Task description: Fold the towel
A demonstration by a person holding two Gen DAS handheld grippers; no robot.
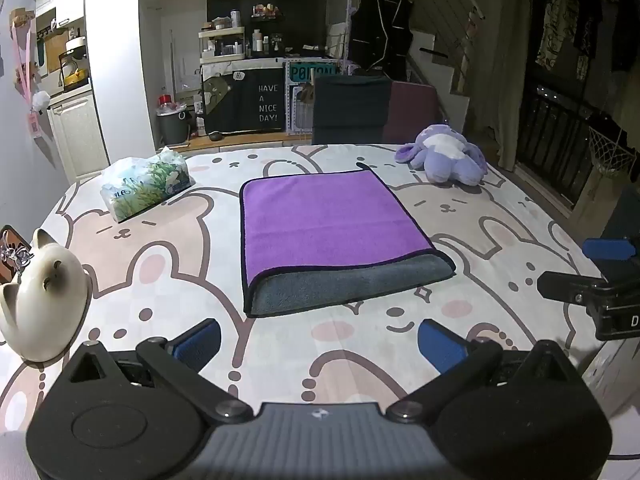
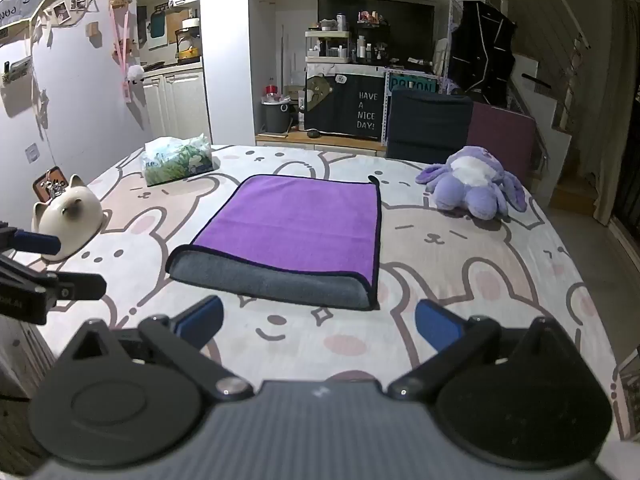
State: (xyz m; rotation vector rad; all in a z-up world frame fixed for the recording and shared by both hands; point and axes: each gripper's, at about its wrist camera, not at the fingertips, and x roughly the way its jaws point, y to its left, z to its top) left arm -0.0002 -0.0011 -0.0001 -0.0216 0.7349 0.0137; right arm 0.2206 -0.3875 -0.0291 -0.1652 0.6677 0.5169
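Towel: the purple towel (image 1: 336,220) lies in the centre of both frames, flat on the desk (image 1: 360,352), which has a cloth with a rabbit pattern. The purple layer is folded over the grey side, and a grey strip shows along the near edge, so the two edges do not meet exactly.
Left gripper: the left gripper (image 1: 320,344) is at the bottom of its frame, above the desk and short of the towel. Its blue fingers (image 1: 200,340) are spread wide and hold nothing.
Right gripper: the right gripper (image 2: 318,328) is also at the bottom of its frame, near the towel's near edge but not touching it. Its fingers (image 2: 436,328) are apart and empty.
Step in hand: I judge one fold is made, and the hands are between folds.
Next move: it probably calls for pinching two corners of one side, one per gripper, and carrying them across evenly.
Nearby things: a tissue pack (image 1: 146,184) in the upper left, a plush toy (image 1: 444,160) in the upper right and a white cat figure (image 1: 40,296) at the left edge are all apart from the towel.
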